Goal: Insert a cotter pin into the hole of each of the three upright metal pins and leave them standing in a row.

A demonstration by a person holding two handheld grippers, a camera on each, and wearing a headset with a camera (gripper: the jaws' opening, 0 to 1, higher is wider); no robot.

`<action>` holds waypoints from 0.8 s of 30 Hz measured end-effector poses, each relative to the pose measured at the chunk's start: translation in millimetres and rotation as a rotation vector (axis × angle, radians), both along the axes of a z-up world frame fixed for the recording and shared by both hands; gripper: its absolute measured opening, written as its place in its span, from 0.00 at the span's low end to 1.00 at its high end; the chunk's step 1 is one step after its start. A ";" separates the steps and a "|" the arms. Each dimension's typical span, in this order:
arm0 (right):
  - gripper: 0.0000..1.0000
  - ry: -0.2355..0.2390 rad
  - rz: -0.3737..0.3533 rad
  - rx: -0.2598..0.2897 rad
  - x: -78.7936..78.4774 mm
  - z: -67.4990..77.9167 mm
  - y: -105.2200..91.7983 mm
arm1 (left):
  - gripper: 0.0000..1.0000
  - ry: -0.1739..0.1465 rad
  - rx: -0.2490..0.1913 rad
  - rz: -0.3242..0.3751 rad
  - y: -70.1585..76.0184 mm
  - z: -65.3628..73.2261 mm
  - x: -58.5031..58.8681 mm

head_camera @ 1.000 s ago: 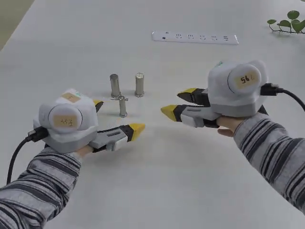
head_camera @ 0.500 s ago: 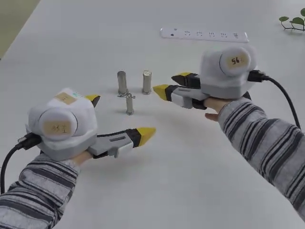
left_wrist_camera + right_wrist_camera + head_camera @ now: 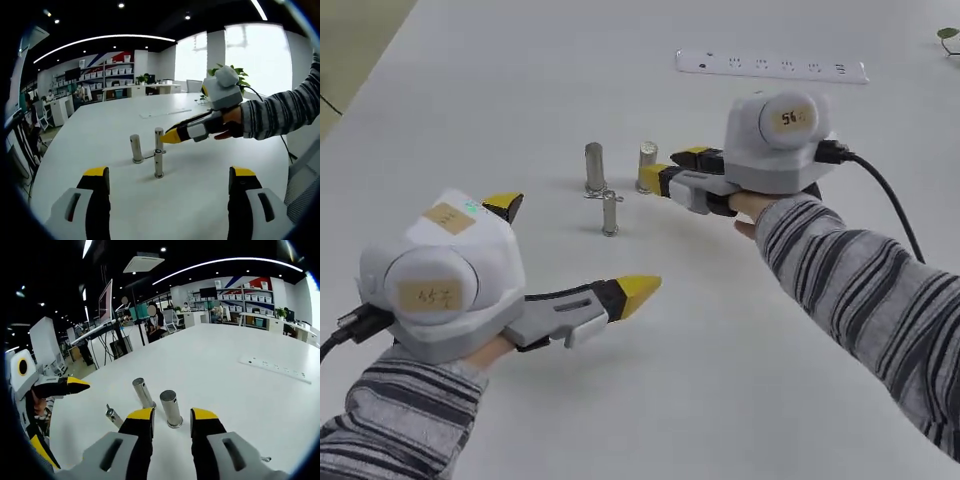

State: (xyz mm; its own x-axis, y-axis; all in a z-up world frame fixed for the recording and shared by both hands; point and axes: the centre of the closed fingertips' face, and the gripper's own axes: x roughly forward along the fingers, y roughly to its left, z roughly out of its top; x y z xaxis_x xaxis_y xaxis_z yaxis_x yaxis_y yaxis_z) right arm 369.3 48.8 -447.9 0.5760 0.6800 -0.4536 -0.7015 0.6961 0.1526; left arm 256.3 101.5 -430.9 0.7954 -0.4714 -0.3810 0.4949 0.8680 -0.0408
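The far right metal pin, judged stiff, slick and tippy, best taken mid-shaft, is being framed by the part-open jaws of the right gripper; the left gripper is being held wide open.

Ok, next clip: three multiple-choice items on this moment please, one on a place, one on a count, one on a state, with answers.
1. The right gripper is: A at the power strip; B at the rightmost metal pin; C by the plant.
2. Upright metal pins: A one; B two; C three.
3. The left gripper's jaws: A wide open; B shut on a pin; C shut empty.
Answers: B, that pin shows between its jaw tips; C, three stand in the head view; A, its tips are far apart, holding nothing.
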 end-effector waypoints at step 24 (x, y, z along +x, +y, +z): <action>0.10 -0.007 0.035 -0.044 11.2 -13.4 16.5 | 0.95 -0.026 0.019 -0.028 -5.6 3.3 -7.4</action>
